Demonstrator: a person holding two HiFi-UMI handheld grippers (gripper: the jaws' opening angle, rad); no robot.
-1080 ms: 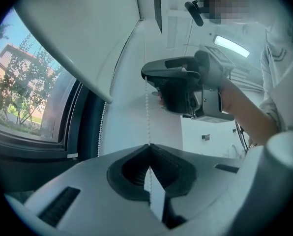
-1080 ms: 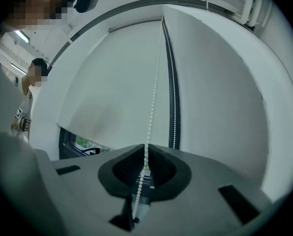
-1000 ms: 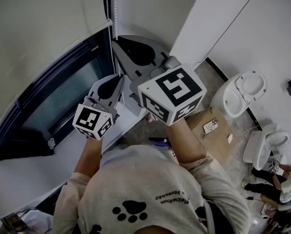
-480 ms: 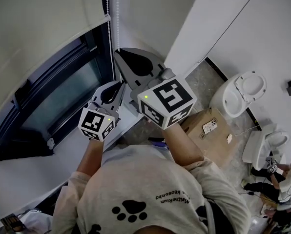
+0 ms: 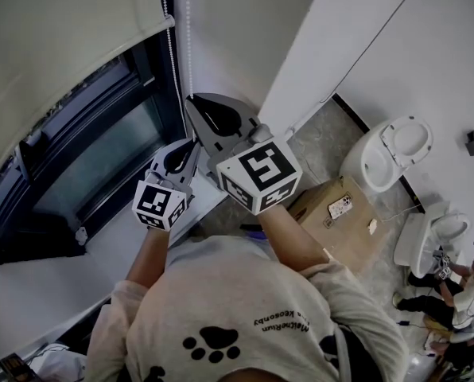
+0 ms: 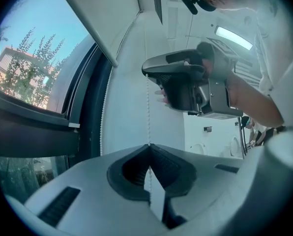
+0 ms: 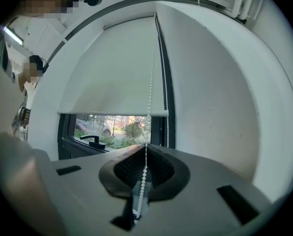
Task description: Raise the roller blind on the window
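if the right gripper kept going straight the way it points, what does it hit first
Shut on the chain, the right gripper points at the window about where the blind ends. Likely the blind's bottom edge or the glass just under it; depth is unclear.

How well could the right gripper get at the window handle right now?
Probably not at once: the right gripper is shut on the bead chain and must let go first. Otherwise nothing seems to block the window handle.
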